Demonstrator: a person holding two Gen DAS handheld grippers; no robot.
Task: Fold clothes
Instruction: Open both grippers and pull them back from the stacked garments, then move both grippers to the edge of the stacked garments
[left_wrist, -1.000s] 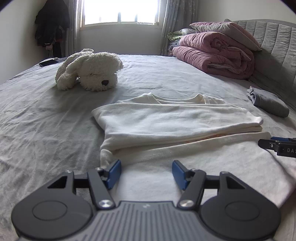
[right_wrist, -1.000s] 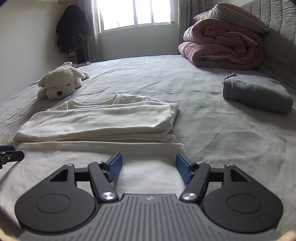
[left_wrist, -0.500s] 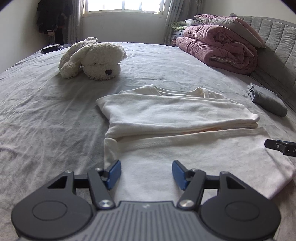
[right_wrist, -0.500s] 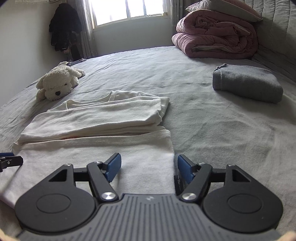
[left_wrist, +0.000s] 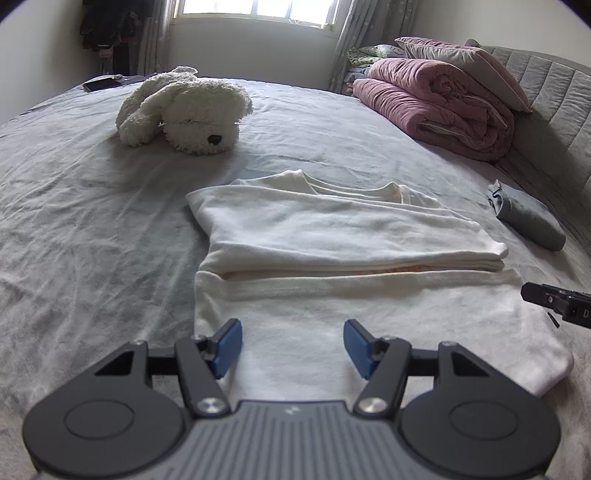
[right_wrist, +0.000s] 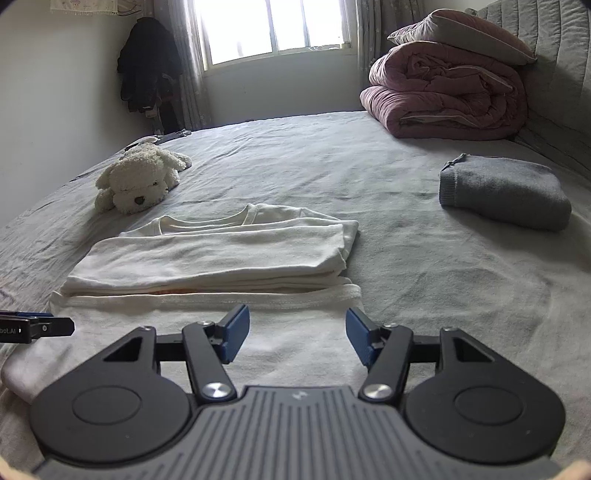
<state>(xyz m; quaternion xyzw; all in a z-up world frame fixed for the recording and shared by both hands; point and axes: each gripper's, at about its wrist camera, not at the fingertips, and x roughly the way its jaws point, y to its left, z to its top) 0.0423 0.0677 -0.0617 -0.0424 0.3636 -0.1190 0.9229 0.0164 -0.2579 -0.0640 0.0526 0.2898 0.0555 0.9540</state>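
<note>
On the grey-sheeted bed (left_wrist: 92, 229), the part-folded cream cotton T-shirt (left_wrist: 332, 236) lies crosswise just ahead of both released hand-held grippers, left (left_wrist: 292, 345) and right (right_wrist: 297, 338), each over its near corner.

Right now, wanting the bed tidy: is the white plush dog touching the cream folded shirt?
Apart: the left wrist view shows grey sheet between white plush dog and cream folded shirt.

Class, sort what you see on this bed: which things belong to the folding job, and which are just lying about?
Job: cream shirt, left claw, right claw.
Lying about: plush dog, pink quilt, pillow, folded grey garment, dark clothes hanging.
</note>
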